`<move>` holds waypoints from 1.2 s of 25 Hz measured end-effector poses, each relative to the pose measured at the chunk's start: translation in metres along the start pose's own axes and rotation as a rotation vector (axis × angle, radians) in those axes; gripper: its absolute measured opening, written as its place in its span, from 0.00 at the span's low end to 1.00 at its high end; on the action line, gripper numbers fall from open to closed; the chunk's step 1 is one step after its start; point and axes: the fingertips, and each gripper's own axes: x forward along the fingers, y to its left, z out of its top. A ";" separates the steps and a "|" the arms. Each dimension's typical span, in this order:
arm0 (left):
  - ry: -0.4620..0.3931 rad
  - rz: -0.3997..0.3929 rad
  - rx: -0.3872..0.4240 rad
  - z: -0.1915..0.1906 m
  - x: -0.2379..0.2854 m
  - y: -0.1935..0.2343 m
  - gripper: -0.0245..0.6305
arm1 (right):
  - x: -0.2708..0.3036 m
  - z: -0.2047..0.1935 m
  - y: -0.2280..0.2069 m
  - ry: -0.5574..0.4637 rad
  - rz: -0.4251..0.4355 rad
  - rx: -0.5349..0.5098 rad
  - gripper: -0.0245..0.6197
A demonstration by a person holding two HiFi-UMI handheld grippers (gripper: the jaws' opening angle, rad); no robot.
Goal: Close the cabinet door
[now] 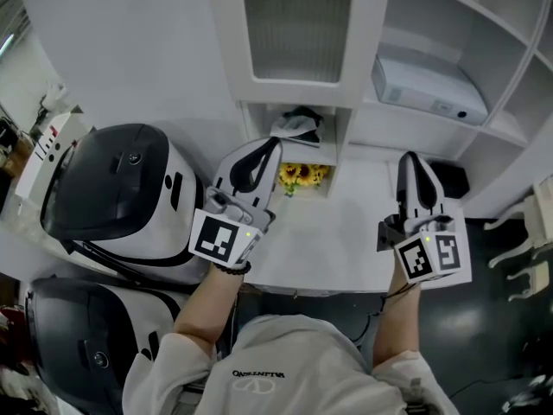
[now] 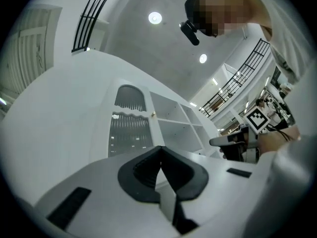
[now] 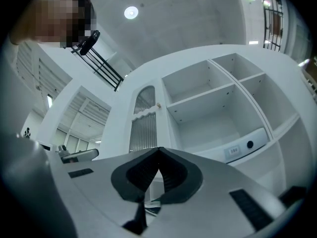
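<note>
1. Left gripper (image 1: 273, 146), nearest the person: jaws pressed together with nothing between them, held in front of the white counter (image 1: 346, 240) and apart from the cabinet; a door is pushed rather than pinched, so no opening is needed
2. Right gripper (image 1: 408, 159): jaws together and empty, raised over the counter's right part, touching nothing
3. Sunflowers (image 1: 303, 175): set in the niche under the door, probably clear of its swing
4. Cabinet door (image 1: 296, 26), ribbed-glass panel left of the open shelves (image 3: 210, 110): lies flush in its frame, small knob (image 3: 159, 105) beside the shelf post; the task appears complete
5. White box (image 1: 428, 89): rests on a shelf, untouched
</note>
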 end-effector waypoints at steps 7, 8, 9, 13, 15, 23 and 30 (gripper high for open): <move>0.097 0.021 -0.048 -0.036 -0.049 -0.002 0.04 | -0.026 -0.007 -0.002 0.025 -0.021 -0.015 0.05; 0.106 0.024 -0.058 -0.039 -0.055 -0.001 0.04 | -0.028 -0.008 -0.003 0.028 -0.024 -0.015 0.05; 0.113 0.029 -0.069 -0.042 -0.061 0.000 0.04 | -0.030 -0.009 -0.004 0.032 -0.026 -0.019 0.05; 0.140 0.067 -0.109 -0.052 -0.089 0.004 0.04 | -0.041 -0.014 -0.004 0.058 -0.031 -0.052 0.05; 0.160 0.076 -0.118 -0.058 -0.099 0.005 0.04 | -0.047 -0.018 -0.006 0.067 -0.036 -0.046 0.05; 0.217 0.071 -0.126 -0.073 -0.118 -0.001 0.04 | -0.060 -0.032 -0.009 0.100 -0.053 -0.036 0.05; 0.215 0.070 -0.138 -0.074 -0.114 -0.011 0.04 | -0.062 -0.038 -0.007 0.109 -0.049 -0.028 0.05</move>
